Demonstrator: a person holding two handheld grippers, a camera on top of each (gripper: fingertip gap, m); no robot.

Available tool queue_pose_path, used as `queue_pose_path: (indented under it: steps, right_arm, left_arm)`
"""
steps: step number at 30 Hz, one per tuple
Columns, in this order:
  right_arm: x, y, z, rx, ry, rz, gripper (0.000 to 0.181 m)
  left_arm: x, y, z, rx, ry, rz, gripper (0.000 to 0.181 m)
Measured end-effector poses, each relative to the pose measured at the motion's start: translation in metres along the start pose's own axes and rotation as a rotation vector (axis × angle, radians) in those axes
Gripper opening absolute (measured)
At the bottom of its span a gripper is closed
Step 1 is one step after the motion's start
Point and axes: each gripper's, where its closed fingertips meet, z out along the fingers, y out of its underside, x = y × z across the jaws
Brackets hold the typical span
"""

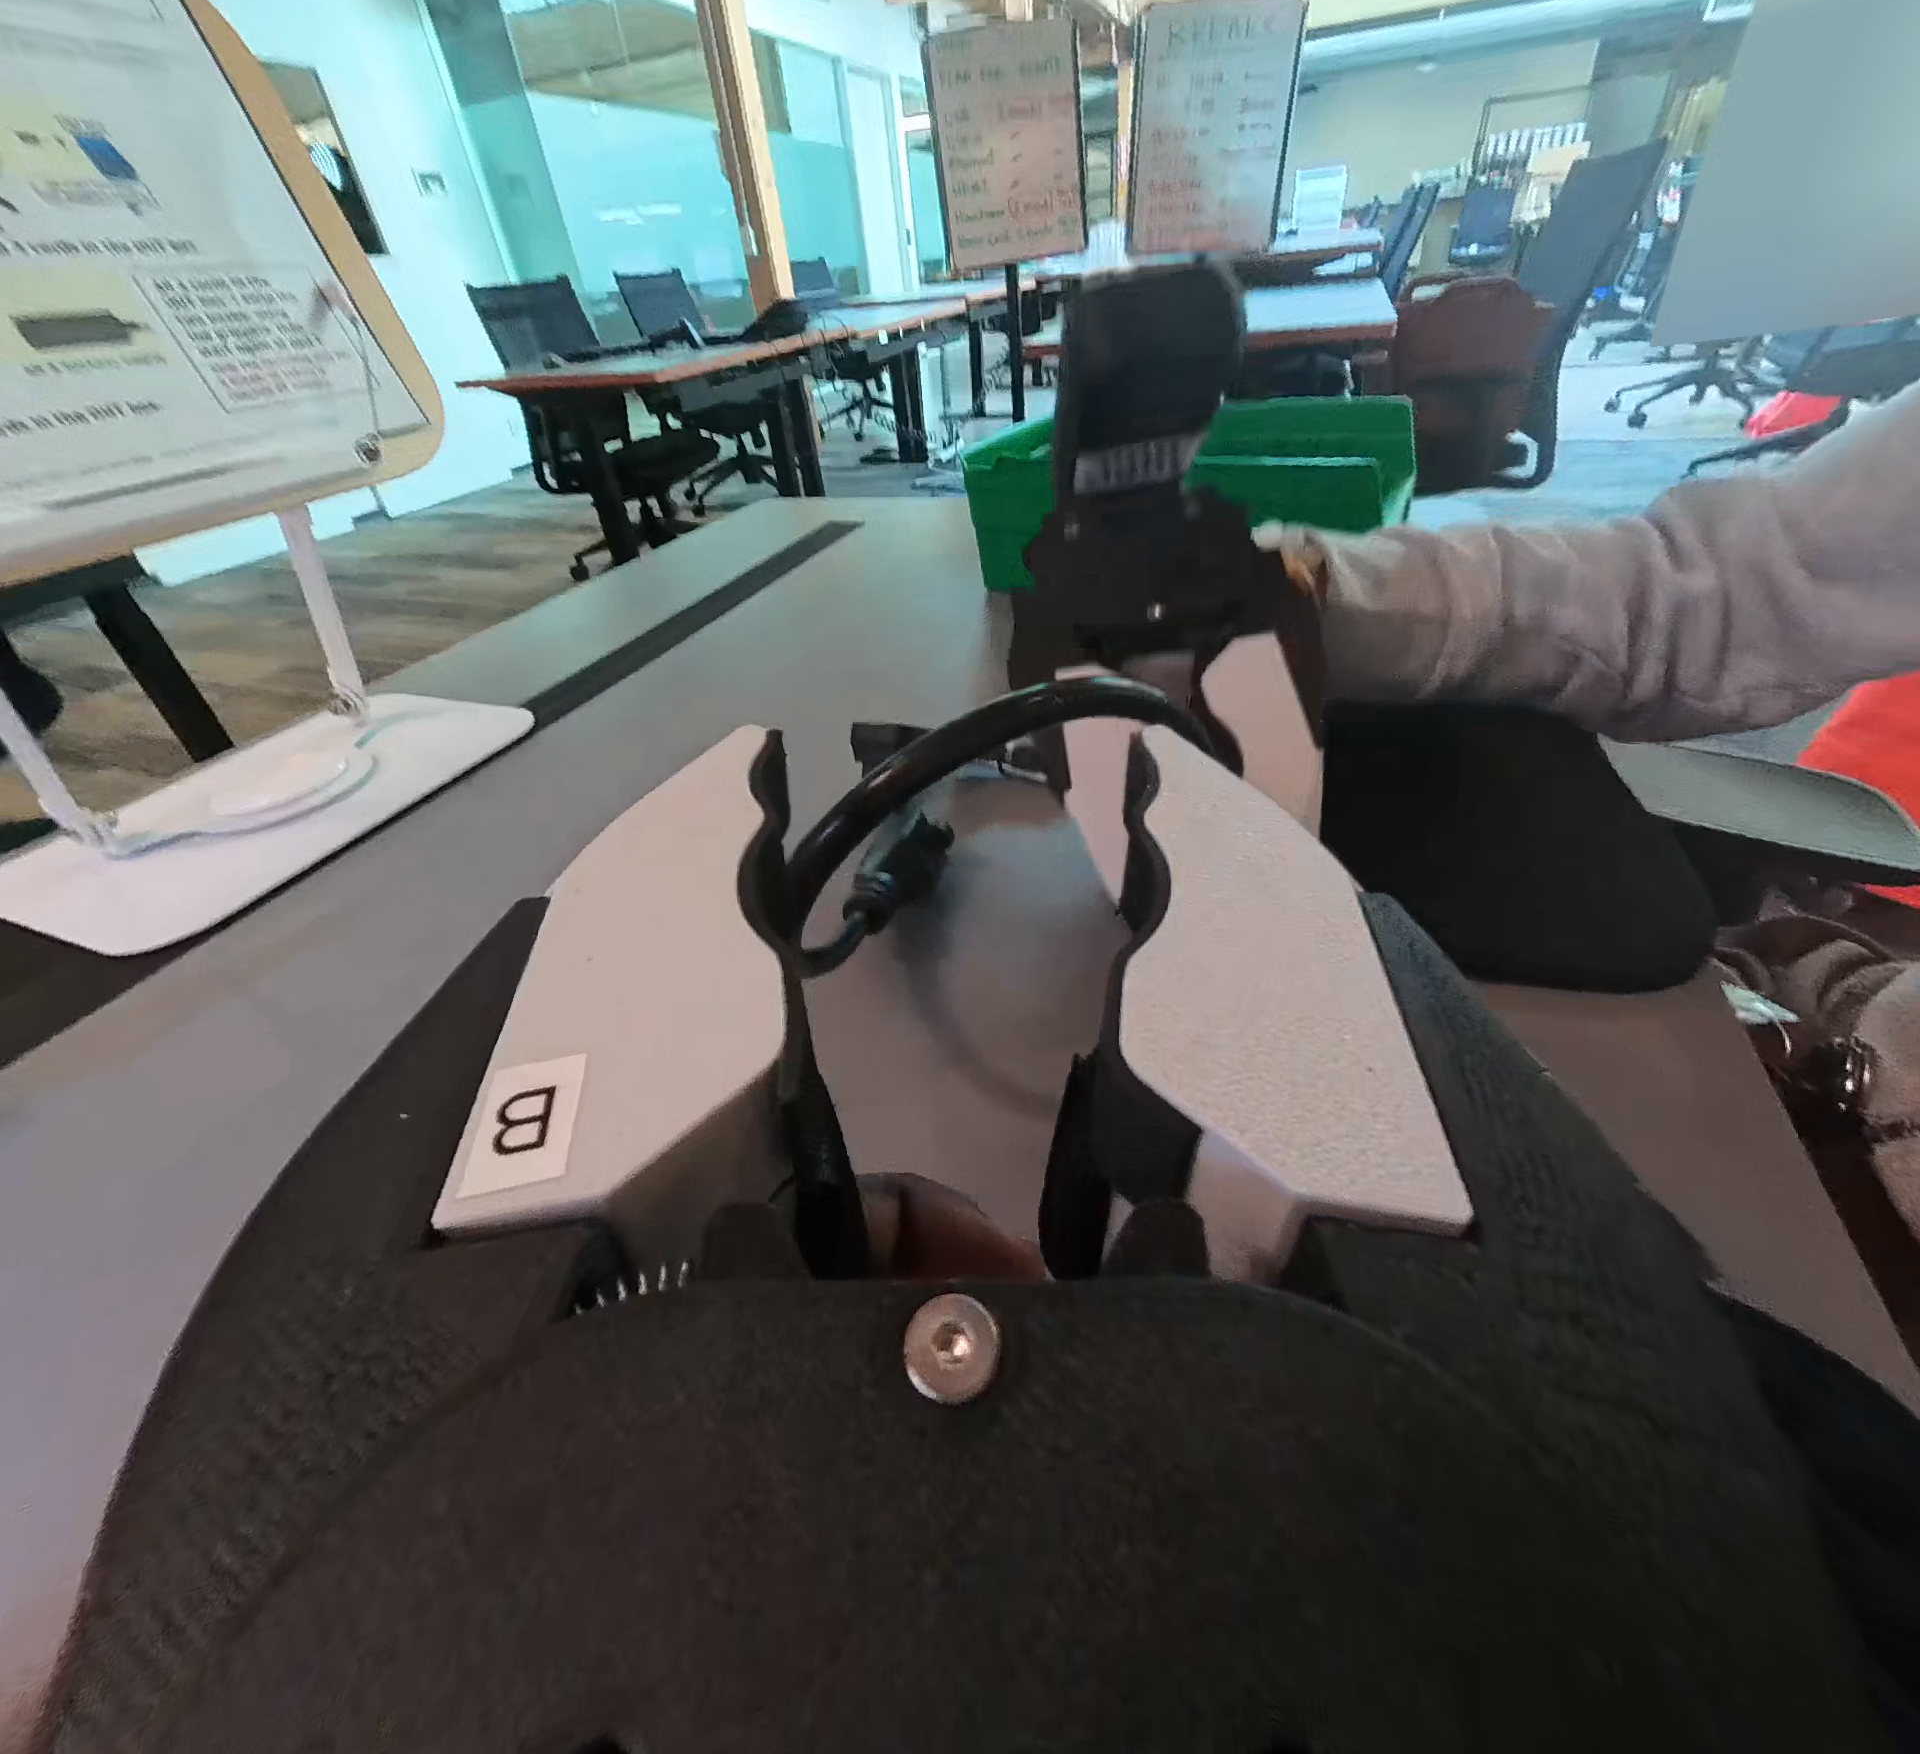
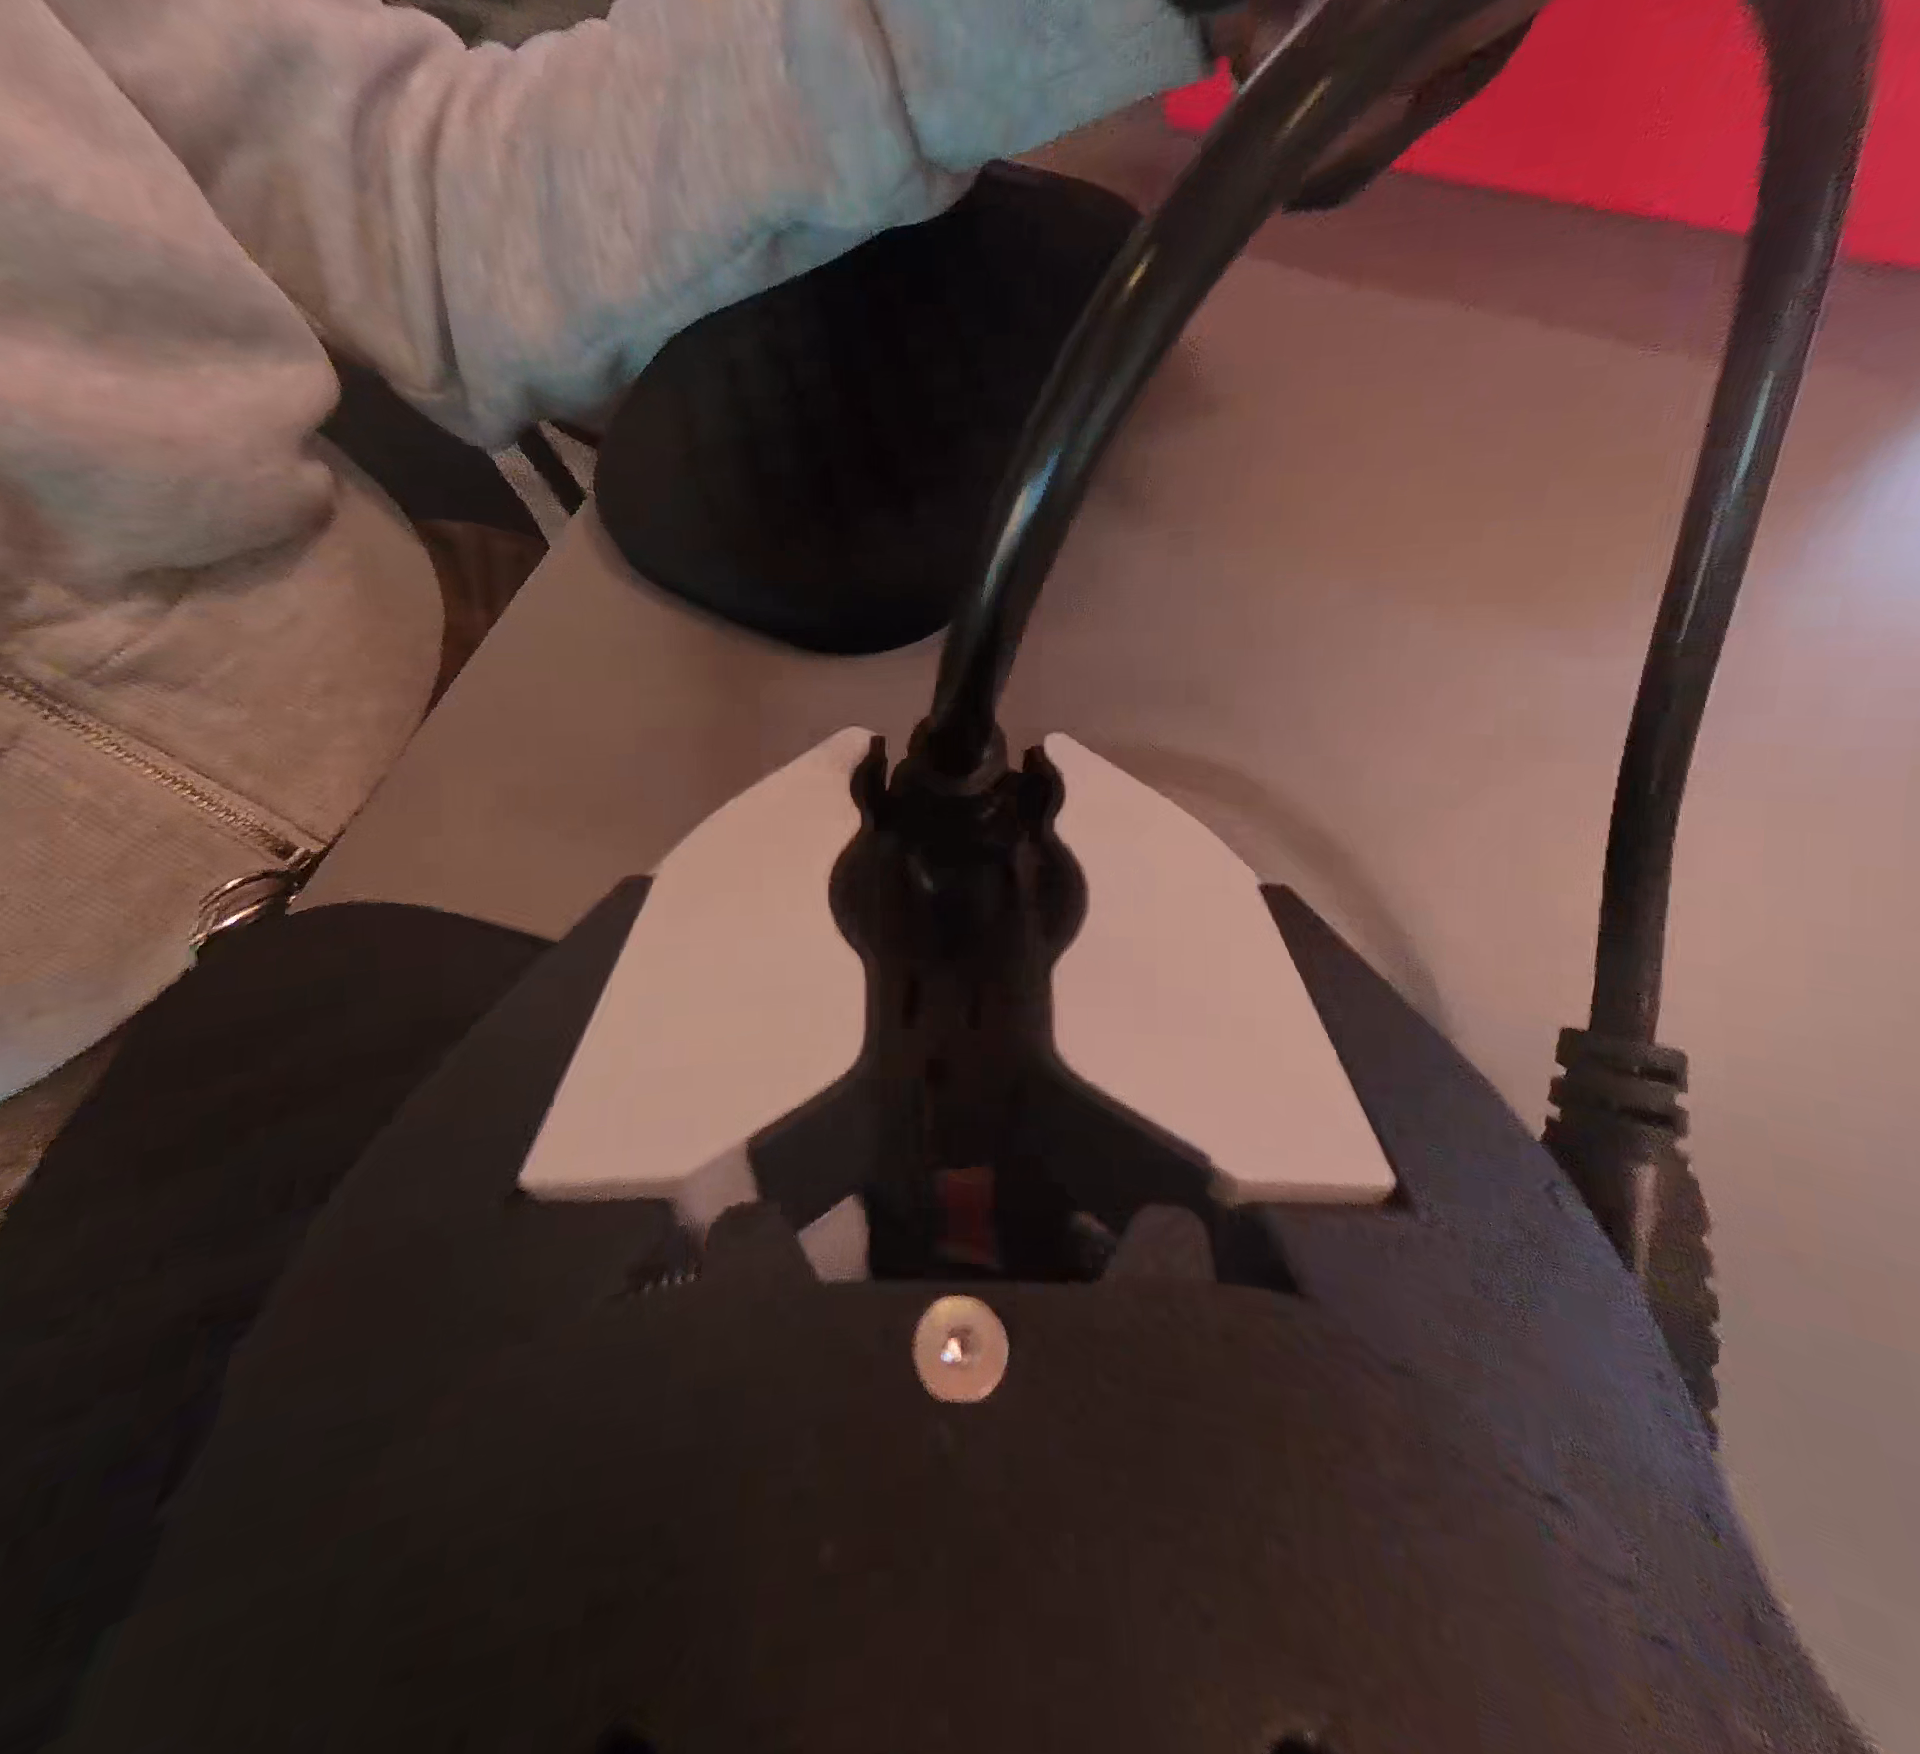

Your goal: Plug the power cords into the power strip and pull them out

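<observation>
Right gripper pinches a black power cord that arcs toward the frame's upper right; left gripper gapes, empty, cord looping between its tips.

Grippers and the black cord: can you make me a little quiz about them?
1. True or false: the right gripper is shut on the black cord.
2. What colour is the bin in the left wrist view? A red, B green, C blue.
3. Fill in: the left gripper is ____ (open or shut).
Key: 1 true; 2 B; 3 open.
</observation>
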Motion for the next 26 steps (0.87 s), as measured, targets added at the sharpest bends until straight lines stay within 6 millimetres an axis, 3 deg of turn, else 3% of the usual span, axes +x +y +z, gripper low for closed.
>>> queue_pose_path:
  steps: [3, 5, 7, 11, 14, 17, 18, 20, 26]
  right_arm:
    - [0.021, 0.0, -0.007, 0.054, 0.093, 0.001, 0.025]
    - [0.03, -0.002, -0.013, 0.089, 0.141, -0.016, 0.025]
    - [0.031, -0.002, -0.014, 0.095, 0.14, -0.023, 0.025]
    - [0.031, 0.0, -0.012, 0.083, 0.143, -0.026, 0.025]
    - [0.031, 0.0, -0.012, 0.094, 0.16, -0.039, 0.025]
    - [0.032, -0.005, -0.016, 0.126, 0.192, -0.061, 0.031]
    - [0.035, -0.006, -0.02, 0.138, 0.223, -0.056, 0.039]
    - [0.037, -0.004, -0.027, 0.119, 0.252, -0.027, 0.039]
    - [0.033, 0.011, -0.013, 0.05, 0.233, 0.014, 0.025]
  left_arm:
    - [0.002, -0.017, -0.008, 0.096, 0.015, -0.017, 0.057]
    - [0.018, -0.016, -0.007, 0.098, 0.126, -0.075, 0.055]
    - [0.032, 0.01, 0.008, -0.054, 0.216, -0.126, 0.056]
    - [0.047, 0.086, 0.047, -0.454, 0.252, -0.073, 0.071]
    - [0.054, 0.123, 0.056, -0.615, 0.271, -0.005, 0.062]
    - [0.054, 0.13, 0.063, -0.627, 0.257, 0.045, 0.042]
    - [0.054, 0.129, 0.062, -0.627, 0.261, 0.032, 0.042]
    - [0.053, 0.13, 0.062, -0.63, 0.261, 0.02, 0.042]
    - [0.052, 0.13, 0.062, -0.631, 0.262, 0.009, 0.042]
